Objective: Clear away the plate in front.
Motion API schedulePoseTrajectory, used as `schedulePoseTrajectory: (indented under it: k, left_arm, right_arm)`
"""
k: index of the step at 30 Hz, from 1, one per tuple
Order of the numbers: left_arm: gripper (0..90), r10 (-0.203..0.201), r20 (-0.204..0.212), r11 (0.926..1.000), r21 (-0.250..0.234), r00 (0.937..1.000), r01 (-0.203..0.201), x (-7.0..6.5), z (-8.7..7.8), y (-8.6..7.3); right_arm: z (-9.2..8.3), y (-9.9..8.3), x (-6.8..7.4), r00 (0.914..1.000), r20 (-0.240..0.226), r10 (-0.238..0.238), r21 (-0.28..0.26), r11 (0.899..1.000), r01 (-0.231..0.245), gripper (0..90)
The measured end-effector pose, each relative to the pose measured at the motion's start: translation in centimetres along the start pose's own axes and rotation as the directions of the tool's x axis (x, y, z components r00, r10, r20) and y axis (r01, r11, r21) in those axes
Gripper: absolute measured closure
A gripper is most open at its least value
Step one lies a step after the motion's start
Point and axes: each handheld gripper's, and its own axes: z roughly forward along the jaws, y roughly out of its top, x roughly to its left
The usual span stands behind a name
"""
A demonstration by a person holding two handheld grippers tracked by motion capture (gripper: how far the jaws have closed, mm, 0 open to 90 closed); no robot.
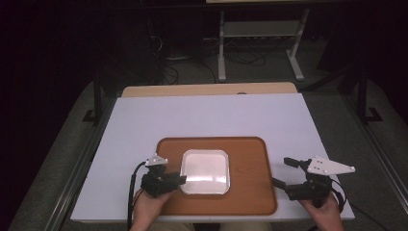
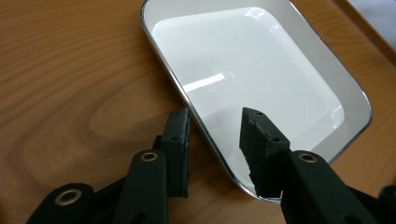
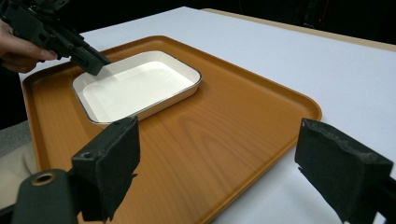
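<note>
A white square dish (image 1: 205, 171) with a thin dark rim sits in the middle of a wooden tray (image 1: 250, 163). My left gripper (image 1: 183, 179) is at the dish's left edge. In the left gripper view the gripper (image 2: 215, 116) is open and straddles the dish (image 2: 252, 60) rim: one pad stands outside over the tray (image 2: 70, 84), the other inside the dish, with a gap at the rim. My right gripper (image 1: 281, 172) is wide open at the tray's right edge. In the right gripper view its jaws (image 3: 217, 128) span the tray (image 3: 210, 140) edge, holding nothing.
The tray lies near the front of a white table (image 1: 207, 115) with a wooden strip (image 1: 207, 89) along its far edge. Beyond it are a dark floor, cables and a metal stand (image 1: 260, 43). The right gripper view shows the left gripper (image 3: 93, 65) and hand by the dish (image 3: 135, 84).
</note>
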Motion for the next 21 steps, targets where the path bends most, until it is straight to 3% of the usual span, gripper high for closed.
schedulePoseTrajectory:
  k: [5,11,18,21]
  left_arm:
    - [61.4,0.024,-0.005,0.9994,-0.025,0.9997,-0.025,0.2,0.1,0.3]
    - [59.0,0.084,-0.014,0.9950,-0.053,0.9963,-0.085,0.3,-0.2,0.9]
    - [57.1,0.112,-0.019,0.9905,-0.078,0.9935,-0.113,0.9,-0.8,1.2]
    - [55.6,0.116,0.004,0.9890,-0.093,0.9932,-0.115,1.2,-1.2,1.2]
  right_arm:
    - [0.1,0.0,0.0,1.0000,0.000,-0.002,0.004,1.000,0.002,13.4]
    - [0.1,0.0,0.0,1.0000,0.002,0.000,0.008,1.000,0.000,13.3]
    - [0.1,0.0,-0.1,1.0000,0.006,0.005,0.011,1.000,-0.005,13.4]
    - [0.2,0.0,-0.1,0.9999,0.007,0.007,0.012,1.000,-0.007,13.4]
